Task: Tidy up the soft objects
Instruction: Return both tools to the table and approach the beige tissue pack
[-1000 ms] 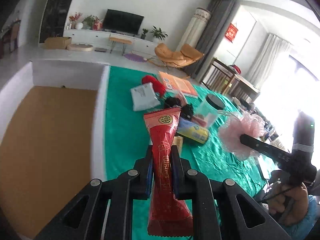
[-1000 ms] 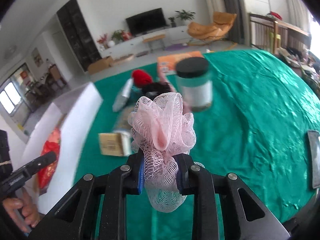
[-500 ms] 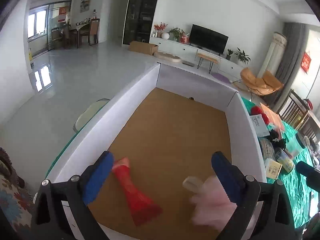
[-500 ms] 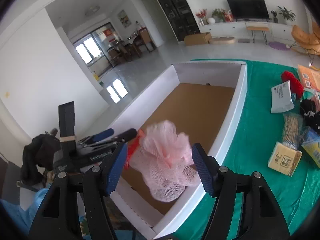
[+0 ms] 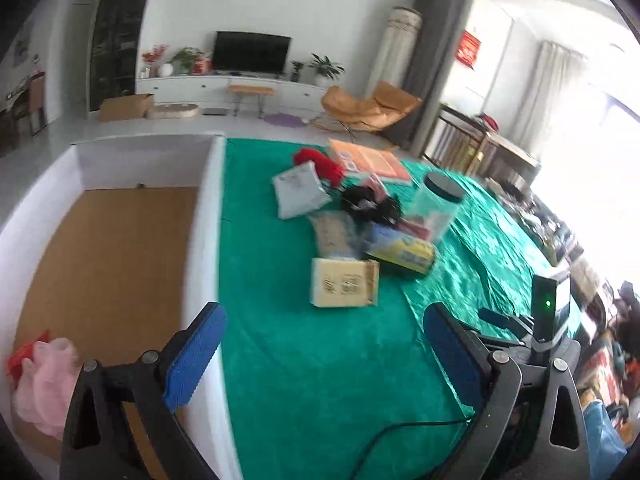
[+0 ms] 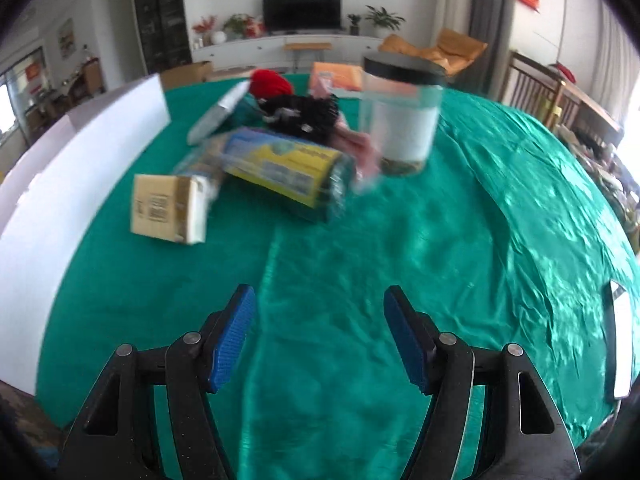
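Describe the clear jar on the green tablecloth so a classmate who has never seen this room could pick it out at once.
Start at the green tablecloth, then find the pile of items near its far end. The clear jar stands upright at the pile's right edge. It is the only tall, see-through container there, topped by a black lid.

Your right gripper [image 6: 318, 334] hangs open and empty over the green cloth [image 6: 460, 240], facing the jar [image 6: 402, 114].
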Demonstrator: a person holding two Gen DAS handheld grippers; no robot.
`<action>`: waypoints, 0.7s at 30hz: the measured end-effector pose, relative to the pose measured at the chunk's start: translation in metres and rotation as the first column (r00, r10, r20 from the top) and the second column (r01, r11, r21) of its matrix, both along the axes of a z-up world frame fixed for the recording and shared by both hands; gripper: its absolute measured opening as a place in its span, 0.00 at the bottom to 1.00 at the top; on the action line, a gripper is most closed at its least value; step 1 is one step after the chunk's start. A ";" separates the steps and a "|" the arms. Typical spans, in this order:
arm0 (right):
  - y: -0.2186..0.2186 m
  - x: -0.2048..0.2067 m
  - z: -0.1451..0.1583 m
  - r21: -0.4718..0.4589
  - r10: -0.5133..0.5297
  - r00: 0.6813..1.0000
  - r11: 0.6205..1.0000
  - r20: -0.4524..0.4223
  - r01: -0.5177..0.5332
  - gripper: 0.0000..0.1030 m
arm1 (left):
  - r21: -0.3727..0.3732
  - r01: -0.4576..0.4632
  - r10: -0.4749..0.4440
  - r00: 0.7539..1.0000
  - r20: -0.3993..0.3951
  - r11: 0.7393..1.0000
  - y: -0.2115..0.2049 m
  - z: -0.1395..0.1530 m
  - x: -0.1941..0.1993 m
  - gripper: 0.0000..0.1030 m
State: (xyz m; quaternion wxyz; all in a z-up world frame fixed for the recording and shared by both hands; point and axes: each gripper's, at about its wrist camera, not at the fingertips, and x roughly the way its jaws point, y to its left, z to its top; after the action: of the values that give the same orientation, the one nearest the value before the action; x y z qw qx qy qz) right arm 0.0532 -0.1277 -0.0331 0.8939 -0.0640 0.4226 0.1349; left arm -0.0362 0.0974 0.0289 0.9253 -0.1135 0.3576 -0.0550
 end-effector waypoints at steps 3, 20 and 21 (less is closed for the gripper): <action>-0.027 0.003 -0.013 0.010 -0.076 0.997 0.997 -0.029 0.076 0.68 | 0.019 0.067 -0.065 0.994 -0.092 0.998 -0.039 -0.029 0.031 0.96; -0.047 0.002 -0.022 -0.009 -0.220 0.974 0.975 -0.057 0.220 0.74 | 0.239 0.058 -0.010 0.980 -0.196 0.969 -0.058 -0.123 0.073 0.98; -0.047 0.002 -0.022 -0.008 -0.221 0.974 0.975 -0.058 0.221 0.75 | 0.235 0.059 -0.012 0.980 -0.198 0.970 -0.057 -0.124 0.075 0.99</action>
State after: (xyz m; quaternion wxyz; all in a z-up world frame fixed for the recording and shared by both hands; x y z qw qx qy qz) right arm 0.0556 -0.1752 -0.0549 0.8906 -0.0131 0.4531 0.0362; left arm 0.0387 0.0403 -0.0950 0.8915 0.0005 0.4526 -0.0167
